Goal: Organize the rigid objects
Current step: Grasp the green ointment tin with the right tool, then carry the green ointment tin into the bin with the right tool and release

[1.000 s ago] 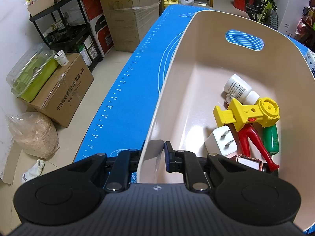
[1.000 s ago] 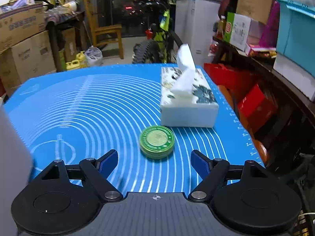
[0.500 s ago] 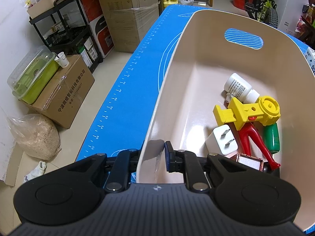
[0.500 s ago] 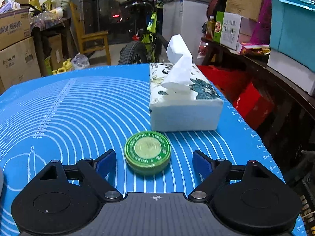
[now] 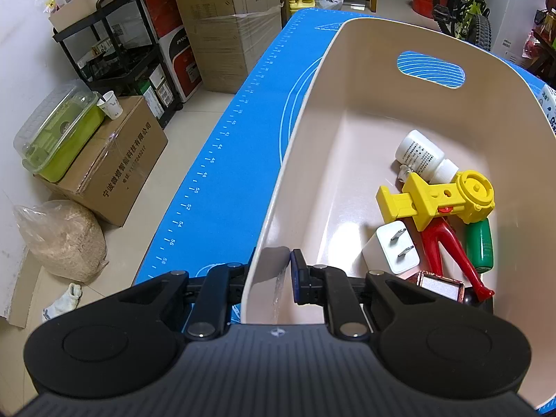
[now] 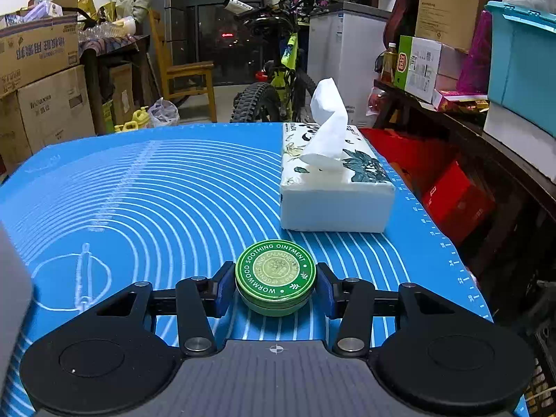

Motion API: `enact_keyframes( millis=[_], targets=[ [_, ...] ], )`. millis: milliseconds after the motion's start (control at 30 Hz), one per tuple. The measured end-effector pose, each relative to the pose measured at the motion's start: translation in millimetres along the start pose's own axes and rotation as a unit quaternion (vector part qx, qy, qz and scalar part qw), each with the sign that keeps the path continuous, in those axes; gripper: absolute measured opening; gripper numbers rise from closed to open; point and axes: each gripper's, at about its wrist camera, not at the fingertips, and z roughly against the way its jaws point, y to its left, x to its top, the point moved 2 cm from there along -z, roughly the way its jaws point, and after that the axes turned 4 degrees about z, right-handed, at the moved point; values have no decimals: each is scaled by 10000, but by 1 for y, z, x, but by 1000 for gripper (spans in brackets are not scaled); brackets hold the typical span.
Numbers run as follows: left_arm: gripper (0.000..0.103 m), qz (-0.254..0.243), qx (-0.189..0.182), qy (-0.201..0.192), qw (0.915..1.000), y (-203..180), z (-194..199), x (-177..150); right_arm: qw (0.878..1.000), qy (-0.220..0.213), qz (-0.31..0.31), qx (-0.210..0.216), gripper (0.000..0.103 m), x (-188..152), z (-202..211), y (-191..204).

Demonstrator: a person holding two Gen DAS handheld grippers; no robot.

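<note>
My left gripper is shut on the near rim of a beige plastic bin on the blue mat. Inside the bin lie a white bottle, a yellow toy, a red toy piece, a green bottle, a white plug adapter and a small framed box. My right gripper has closed around a round green ointment tin on the mat; both pads sit against its sides.
A white tissue box stands on the mat just behind the tin, to the right. The mat's right edge drops off to red boxes and shelving. Cardboard boxes and a rack stand on the floor left of the table.
My right gripper moved forward over the tin and its fingers closed from wide open to touching the tin's sides. The left gripper kept its hold on the bin rim.
</note>
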Motion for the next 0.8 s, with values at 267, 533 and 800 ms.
enact_keyframes(
  millis=[267, 533, 800],
  targets=[
    [18, 11, 12, -26, 10000, 1, 1, 0, 9984, -400, 328, 247, 54, 13, 50, 20],
    [18, 16, 15, -31, 10000, 0, 2, 0, 9926, -931, 438, 643, 54, 38, 105, 42],
    [18, 12, 19, -34, 10000, 0, 2, 0, 9859, -1213, 396, 1078, 54, 50, 149, 67]
  ],
)
